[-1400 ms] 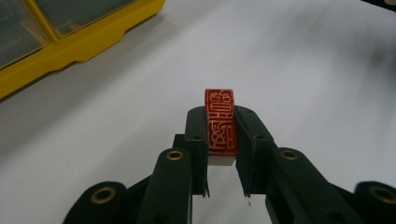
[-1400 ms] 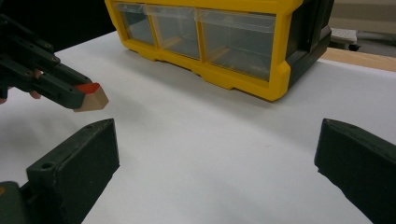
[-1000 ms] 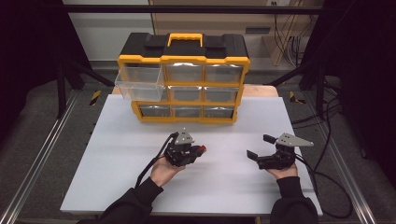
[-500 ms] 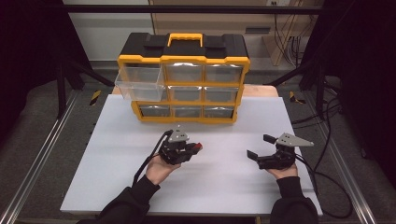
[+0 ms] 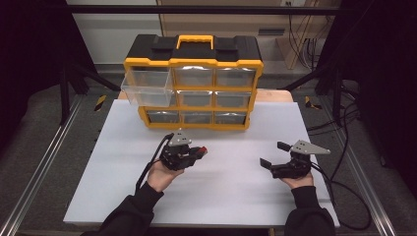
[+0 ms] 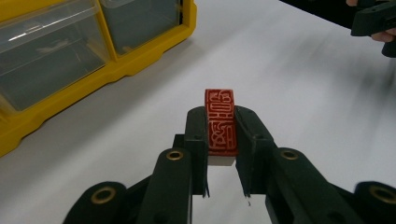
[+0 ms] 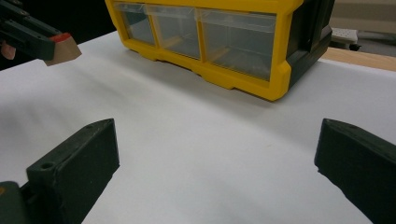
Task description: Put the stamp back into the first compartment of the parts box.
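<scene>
High view: the left gripper (image 5: 189,153) is held above the white table (image 5: 231,196), clamped on a small seal stamp (image 5: 202,150), while the right gripper (image 5: 276,157) is kept wide and empty; a yellow drawer organizer (image 5: 193,88) with one clear drawer (image 5: 146,87) pulled out is set at the far edge. Left gripper view: the stamp (image 6: 220,122) is pinched on its flat sides, carved red face forward; it is judged hard, light and stiff, its smooth flanks slippery, its carved edge easily chipped. Right gripper view: smooth, bare tabletop is seen between spread jaws, and dark surroundings behind.
</scene>
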A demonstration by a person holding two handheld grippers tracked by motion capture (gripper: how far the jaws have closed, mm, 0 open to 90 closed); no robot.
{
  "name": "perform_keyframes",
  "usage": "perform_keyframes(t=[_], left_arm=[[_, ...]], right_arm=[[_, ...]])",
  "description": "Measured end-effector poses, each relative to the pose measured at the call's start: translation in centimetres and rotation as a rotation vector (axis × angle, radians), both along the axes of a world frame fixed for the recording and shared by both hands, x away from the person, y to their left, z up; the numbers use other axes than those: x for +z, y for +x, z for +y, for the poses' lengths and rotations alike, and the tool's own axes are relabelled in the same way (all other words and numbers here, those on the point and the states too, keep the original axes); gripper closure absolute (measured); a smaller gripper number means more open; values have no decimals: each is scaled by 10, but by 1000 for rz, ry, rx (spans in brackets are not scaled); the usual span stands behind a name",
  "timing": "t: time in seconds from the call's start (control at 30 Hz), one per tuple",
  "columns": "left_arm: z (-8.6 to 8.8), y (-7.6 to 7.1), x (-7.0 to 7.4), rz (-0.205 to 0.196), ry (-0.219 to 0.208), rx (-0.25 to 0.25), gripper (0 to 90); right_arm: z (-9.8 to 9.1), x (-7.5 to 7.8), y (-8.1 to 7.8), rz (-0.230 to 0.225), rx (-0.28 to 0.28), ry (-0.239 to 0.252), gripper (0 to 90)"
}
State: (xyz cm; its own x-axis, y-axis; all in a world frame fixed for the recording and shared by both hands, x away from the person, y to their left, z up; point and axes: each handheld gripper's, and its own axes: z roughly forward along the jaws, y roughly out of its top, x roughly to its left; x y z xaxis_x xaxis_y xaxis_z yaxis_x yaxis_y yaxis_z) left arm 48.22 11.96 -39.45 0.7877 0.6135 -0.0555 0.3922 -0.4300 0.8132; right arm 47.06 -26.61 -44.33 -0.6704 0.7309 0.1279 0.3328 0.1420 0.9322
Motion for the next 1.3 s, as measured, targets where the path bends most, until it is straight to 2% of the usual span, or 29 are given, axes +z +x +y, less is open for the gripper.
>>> perform_keyframes(t=[0.87,1.3], left_arm=[[42,5,25,-27,-52,83,761],[58,4,36,-57,-56,129,761]], right_arm=[[-1,0,0,0,-1,1,3],[0,0,0,2,1,-2,3]])
